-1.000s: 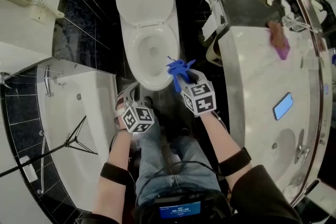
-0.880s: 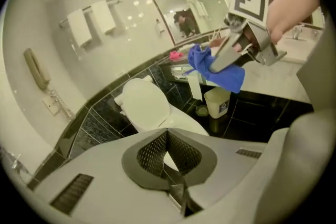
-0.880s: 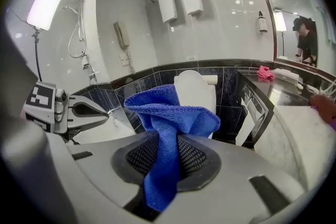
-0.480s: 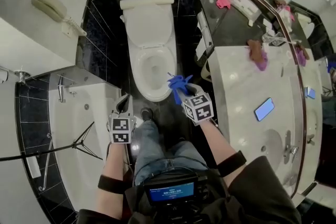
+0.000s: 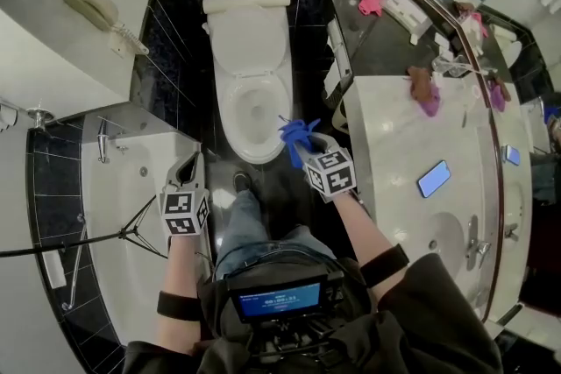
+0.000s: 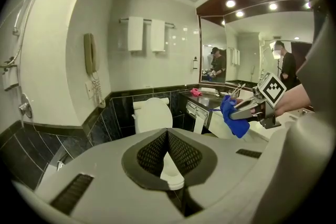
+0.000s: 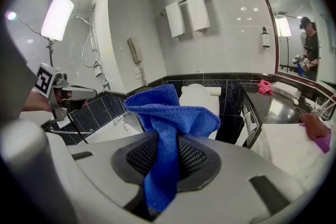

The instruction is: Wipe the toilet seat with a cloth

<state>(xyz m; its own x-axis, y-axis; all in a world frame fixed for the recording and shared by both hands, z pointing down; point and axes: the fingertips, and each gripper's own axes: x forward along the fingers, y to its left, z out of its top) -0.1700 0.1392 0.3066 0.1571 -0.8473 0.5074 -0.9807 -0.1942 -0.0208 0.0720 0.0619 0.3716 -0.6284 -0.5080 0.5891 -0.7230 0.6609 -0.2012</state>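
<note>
The right gripper [image 7: 167, 150] pinches a blue microfibre cloth [image 7: 169, 113] between its jaws. The cloth's folds bunch up above the pads and a tail hangs below them. In the head view the right gripper [image 5: 304, 146] holds the cloth [image 5: 294, 134] over the near right edge of the toilet [image 5: 254, 39]. The lid stands up against the cistern and the toilet seat [image 5: 225, 108] lies down on the bowl. In the right gripper view the cloth hangs in the air, on the near side of the toilet.

The left gripper [image 6: 167, 139] has its jaws pressed together with nothing between them. In the head view the left gripper [image 5: 190, 162] is to the left of the toilet, over the near rim of the bathtub [image 5: 123, 179].

The cube on each gripper carries black-and-white square markers, not words. A device on the person's chest has a blue screen [image 5: 274, 299] with pale lines of text too small to read.

On the counter [image 5: 394, 153] to the right lie a phone [image 5: 434, 178] with a blank lit blue face and a pink cloth [image 5: 428, 97]. A wall telephone [image 5: 92, 6] hangs at far left. A dark dispenser bottle [image 7: 265, 38] on the far wall has a label that cannot be read.
</note>
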